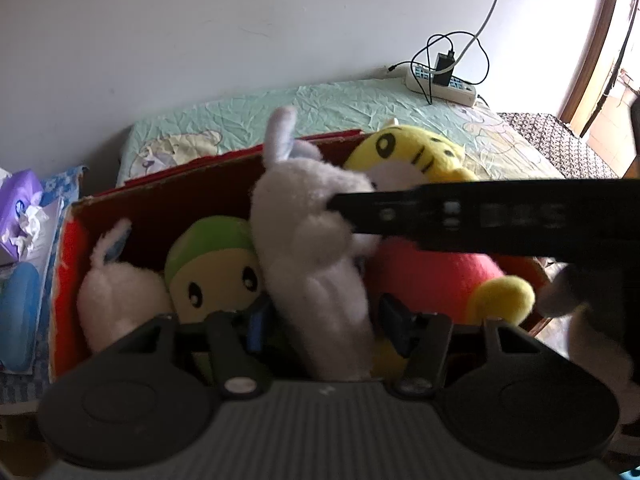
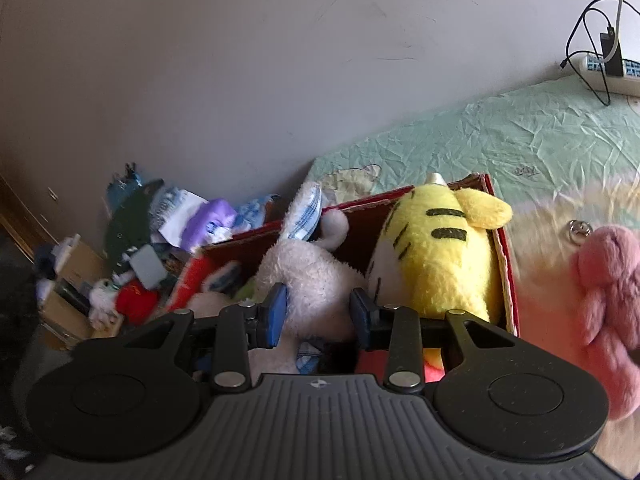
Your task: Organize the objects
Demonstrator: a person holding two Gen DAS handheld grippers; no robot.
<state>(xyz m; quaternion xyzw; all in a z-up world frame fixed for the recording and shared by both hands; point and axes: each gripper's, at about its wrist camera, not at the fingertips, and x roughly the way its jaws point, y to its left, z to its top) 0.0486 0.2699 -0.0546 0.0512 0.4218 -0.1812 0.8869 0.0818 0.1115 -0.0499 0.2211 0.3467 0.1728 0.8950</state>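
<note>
- Pads of the right gripper (image 2: 318, 314) are sitting on either side of the white rabbit (image 2: 308, 280), and they are pressing into its plush, so I am calling that a grip on the toy.
- Left gripper (image 1: 324, 320) is straddling the same rabbit lower down; its fingers are standing apart, and I am not seeing them pinching the fur, so it is reading as loose.
- The rabbit is standing upright in the red box (image 1: 68, 240), wedged between the green-capped doll (image 1: 212, 268) and the yellow tiger (image 1: 412, 152), with one ear poking above the box rim.
- A smaller white toy (image 1: 120, 292) is lying at the box's left end, and everything is packing in tight.
- Outside the box, a pink plush (image 2: 608, 300) is lying on the bedsheet (image 2: 500, 140), not yet put away.
- For this step, I am judging it best to push the rabbit down gently, keeping the grip on its body rather than an ear, while the left gripper is steadying its lower half.
- Crowding is the risk: neighbours may be popping out.
</note>
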